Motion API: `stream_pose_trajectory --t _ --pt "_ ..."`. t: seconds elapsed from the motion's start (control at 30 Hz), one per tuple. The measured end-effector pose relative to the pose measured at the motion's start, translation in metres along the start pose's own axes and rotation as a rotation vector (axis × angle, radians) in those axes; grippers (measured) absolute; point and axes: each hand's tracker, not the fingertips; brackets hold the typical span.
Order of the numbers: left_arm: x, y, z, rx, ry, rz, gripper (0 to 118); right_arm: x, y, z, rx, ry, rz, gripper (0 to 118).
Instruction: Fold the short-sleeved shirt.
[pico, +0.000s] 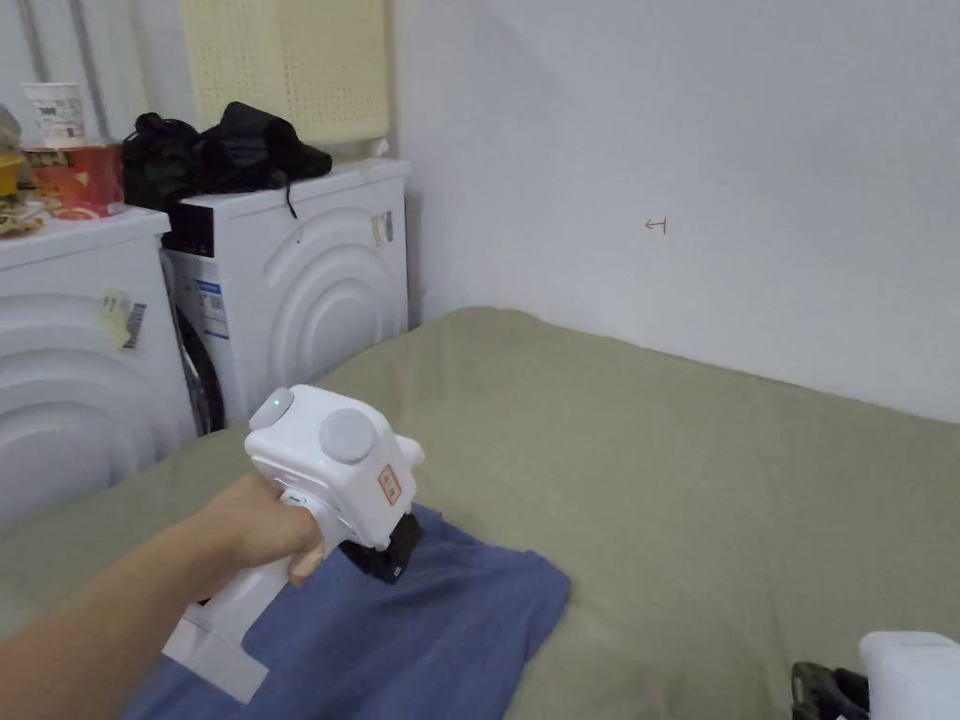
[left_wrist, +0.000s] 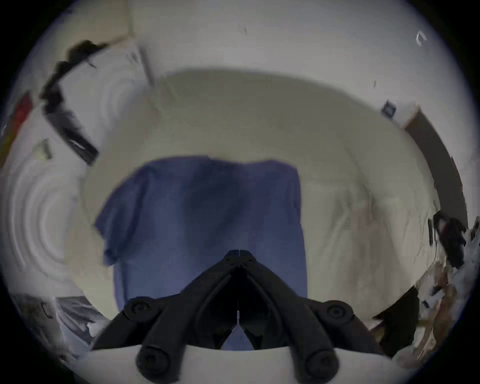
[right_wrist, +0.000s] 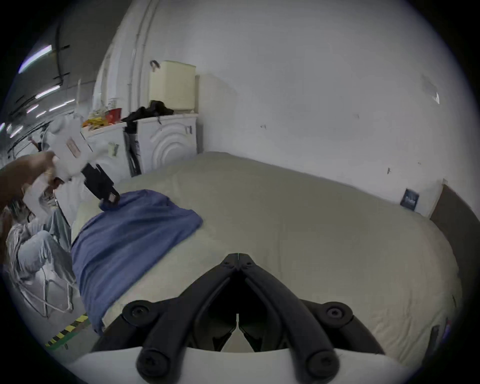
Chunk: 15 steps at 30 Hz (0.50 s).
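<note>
Shirt (pico: 422, 628) lies part-folded at lower left on the bed (pico: 712, 487); left hand-held gripper (pico: 386, 561) above it and right hand-held gripper (right_wrist: 238, 259), both closed empty, should open before gripping an edge.

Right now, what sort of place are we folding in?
Likely a laundry or utility corner rather than a bedroom: two white washing machines stand against the wall beside an olive-covered bed, where the blue shirt lies.

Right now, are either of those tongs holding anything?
No. Both are shut on nothing: the left tongs over the blue shirt, the right tongs over the bed.
</note>
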Motion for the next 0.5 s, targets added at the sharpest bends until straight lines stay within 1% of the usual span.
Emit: stream_pose_trajectory --t 0.07,0.1,0.13,0.17,0.2,0.23,0.27,0.3,0.37,0.4,0.43,0.47,0.5 --pt "0.0 0.008 -0.039 -0.049 0.001 -0.032 0 0.013 -0.008 -0.007 -0.014 -0.026 -0.002 0" --pt "-0.002 0.011 -0.051 -0.038 -0.001 -0.022 5 0.02 -0.012 -0.012 -0.022 -0.04 0.0 0" --pt "-0.003 0.015 -0.066 -0.041 0.008 -0.028 35 0.023 -0.014 -0.012 -0.028 -0.059 0.008 0" --pt "-0.005 0.013 -0.071 -0.04 0.013 -0.041 77 0.028 -0.016 -0.013 -0.031 -0.07 0.005 0" --pt "-0.008 0.013 -0.078 -0.045 0.006 -0.036 108 0.035 -0.017 -0.015 -0.035 -0.067 -0.002 0" --pt "-0.01 0.011 -0.086 -0.084 -0.025 -0.024 118 0.04 -0.018 -0.017 -0.041 -0.07 -0.009 0" --pt "-0.014 0.01 -0.088 -0.088 -0.061 0.005 118 0.042 -0.018 -0.017 -0.041 -0.072 -0.027 0" --pt "-0.015 0.01 -0.089 -0.092 -0.092 0.04 116 0.045 -0.019 -0.019 -0.042 -0.07 -0.027 0" --pt "-0.023 0.008 -0.096 -0.108 -0.102 0.091 108 0.048 -0.023 -0.021 -0.037 -0.084 -0.024 0" --pt "-0.023 0.007 -0.104 -0.125 -0.083 0.11 101 0.048 -0.025 -0.021 -0.037 -0.085 -0.021 0" --pt "-0.023 0.005 -0.11 -0.14 -0.084 0.117 86 0.049 -0.027 -0.021 -0.04 -0.087 -0.028 0" --pt "-0.021 0.003 -0.112 -0.14 -0.074 0.113 76 0.051 -0.028 -0.022 -0.045 -0.083 -0.04 0" --pt "-0.019 0.001 -0.106 -0.099 0.004 0.096 60 0.052 -0.03 -0.021 -0.05 -0.085 -0.048 0"
